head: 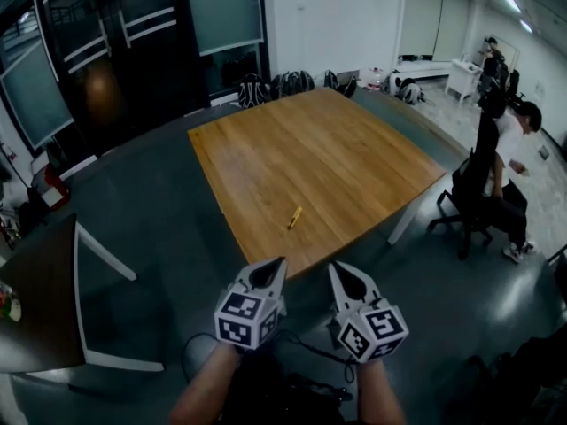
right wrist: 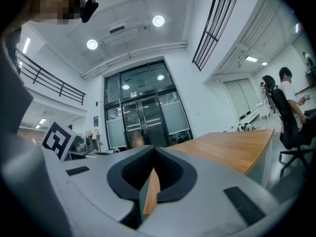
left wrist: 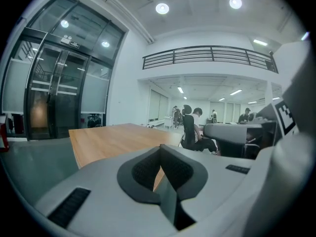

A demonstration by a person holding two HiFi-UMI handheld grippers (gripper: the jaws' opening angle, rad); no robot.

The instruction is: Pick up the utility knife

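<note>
Two hand-held grippers (head: 275,264) (head: 337,269), one utility knife (head: 295,217)

right tongs (right wrist: 153,157) closed, wooden table (right wrist: 232,149) ahead, glass doors (right wrist: 143,116) beyond

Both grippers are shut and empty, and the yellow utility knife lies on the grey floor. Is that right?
No: the head view shows the utility knife lying on the wooden table, not the floor. The left gripper and right gripper are shut and empty.
</note>
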